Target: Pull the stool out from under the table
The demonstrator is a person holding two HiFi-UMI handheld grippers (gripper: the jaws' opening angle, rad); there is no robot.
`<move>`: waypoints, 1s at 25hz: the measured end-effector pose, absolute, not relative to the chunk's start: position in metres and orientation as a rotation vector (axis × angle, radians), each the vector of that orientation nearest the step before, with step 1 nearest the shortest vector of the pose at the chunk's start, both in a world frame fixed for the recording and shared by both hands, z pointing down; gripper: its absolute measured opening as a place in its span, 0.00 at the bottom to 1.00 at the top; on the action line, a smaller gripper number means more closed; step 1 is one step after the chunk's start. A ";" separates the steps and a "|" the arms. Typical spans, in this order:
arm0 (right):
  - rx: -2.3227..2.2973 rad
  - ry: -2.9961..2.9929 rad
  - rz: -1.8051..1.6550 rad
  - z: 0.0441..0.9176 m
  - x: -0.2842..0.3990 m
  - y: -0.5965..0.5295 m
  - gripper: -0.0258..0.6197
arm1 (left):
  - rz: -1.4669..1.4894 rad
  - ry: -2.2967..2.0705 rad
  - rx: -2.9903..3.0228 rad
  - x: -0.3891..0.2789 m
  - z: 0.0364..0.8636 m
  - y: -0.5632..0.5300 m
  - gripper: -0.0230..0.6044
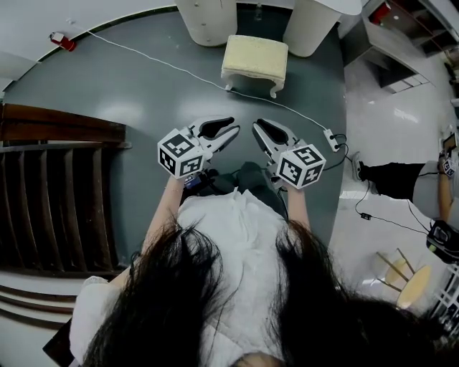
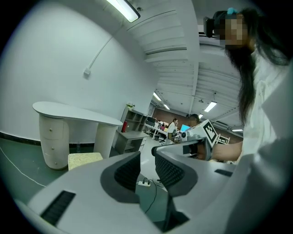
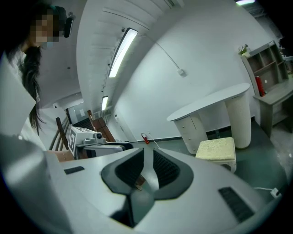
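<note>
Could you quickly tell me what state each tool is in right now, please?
Left tool: slightly open, holding nothing.
Right tool: closed, holding nothing.

Dark grey-green floor [image 1: 143, 93] with a stool standing clear of a table

A cream-topped stool [image 1: 254, 61] with white legs stands on the floor, just in front of the gap between the two rounded white pedestals of the table [image 1: 208, 20]. A thin white cable [image 1: 165, 64] runs slantwise across the floor from a small red object [image 1: 64, 43] by the wall, passes close by the stool's near feet and ends at a white power strip [image 1: 331, 138]. At the left edge a dark wooden slatted frame [image 1: 57, 201] stands on the floor. To the right the surface changes to pale glossy flooring [image 1: 387, 129], where black cables [image 1: 373, 208] trail.
</note>
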State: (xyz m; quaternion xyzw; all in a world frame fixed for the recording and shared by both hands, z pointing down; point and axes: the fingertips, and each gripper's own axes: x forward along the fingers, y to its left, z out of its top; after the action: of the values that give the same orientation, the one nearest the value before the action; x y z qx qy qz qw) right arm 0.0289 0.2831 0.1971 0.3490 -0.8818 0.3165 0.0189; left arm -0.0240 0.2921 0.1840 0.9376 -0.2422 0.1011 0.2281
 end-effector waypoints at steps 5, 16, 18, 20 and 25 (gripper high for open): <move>1.115 -2.701 1.009 0.202 -0.008 0.298 0.15 | 0.354 -0.629 2.579 -0.066 0.189 0.310 0.18; 1.168 -2.676 0.953 0.196 -0.062 0.318 0.13 | 0.335 -0.588 2.578 -0.123 0.188 0.317 0.16; 1.172 -2.671 0.943 0.195 -0.066 0.320 0.13 | 0.326 -0.584 2.580 -0.127 0.187 0.317 0.16; 1.176 -2.665 0.936 0.195 -0.068 0.322 0.13 | 0.324 -0.579 2.580 -0.130 0.188 0.317 0.16; 1.185 -2.655 0.936 0.195 -0.071 0.322 0.13 | 0.325 -0.570 2.575 -0.134 0.190 0.316 0.16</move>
State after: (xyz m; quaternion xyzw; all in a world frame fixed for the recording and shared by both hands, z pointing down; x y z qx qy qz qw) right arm -0.0709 0.3219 0.1952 0.3876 -0.8685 0.3060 0.0436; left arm -0.1335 0.3164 0.1898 0.9408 -0.2082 0.1187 0.2397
